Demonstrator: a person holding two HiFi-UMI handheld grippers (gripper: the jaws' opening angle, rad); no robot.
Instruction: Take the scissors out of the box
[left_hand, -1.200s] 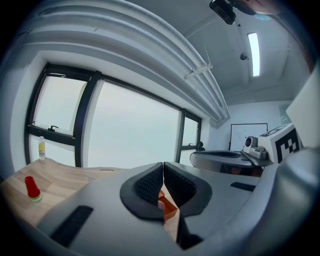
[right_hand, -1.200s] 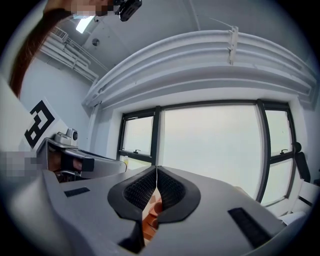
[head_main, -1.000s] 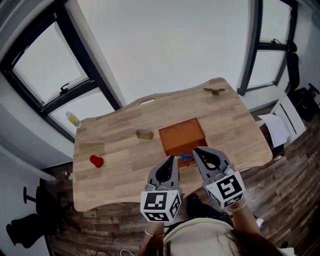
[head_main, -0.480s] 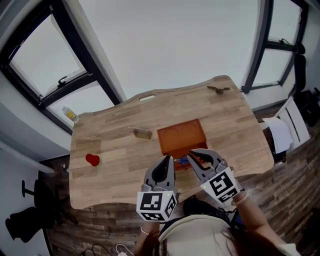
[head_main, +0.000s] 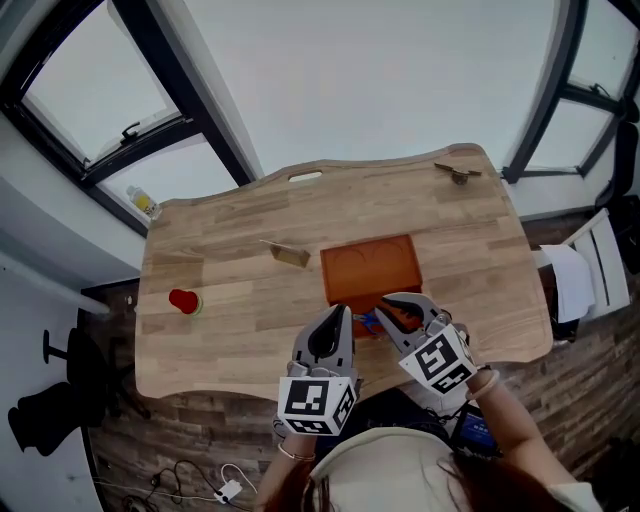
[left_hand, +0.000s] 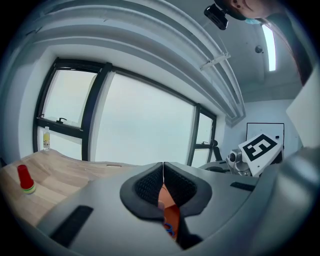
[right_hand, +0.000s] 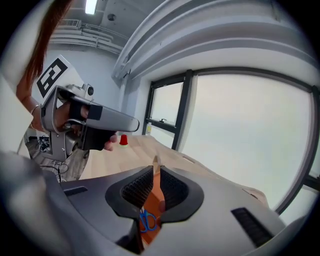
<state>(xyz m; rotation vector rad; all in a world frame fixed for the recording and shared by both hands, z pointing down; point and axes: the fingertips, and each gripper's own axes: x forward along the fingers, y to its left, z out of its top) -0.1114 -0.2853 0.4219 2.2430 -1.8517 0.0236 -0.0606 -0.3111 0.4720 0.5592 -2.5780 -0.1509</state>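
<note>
Hovering above the blue-handled scissors (right_hand: 146, 220) in the orange box (head_main: 370, 268) near the bench's (head_main: 220, 250) front edge, the right tool (right_hand: 156, 172) stands narrow and empty, its jaws having just been opening. The left tool (left_hand: 163, 167) is closed on nothing.

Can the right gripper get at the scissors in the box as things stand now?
Probably yes. The right gripper hangs close above the blue scissors in the orange box. Its jaws have just been opening, nothing is between them yet, and nothing covers the scissors.

scissors (head_main: 371, 321): mostly hidden by right tool (head_main: 396, 304) | box (head_main: 370, 265): near edge covered
</note>
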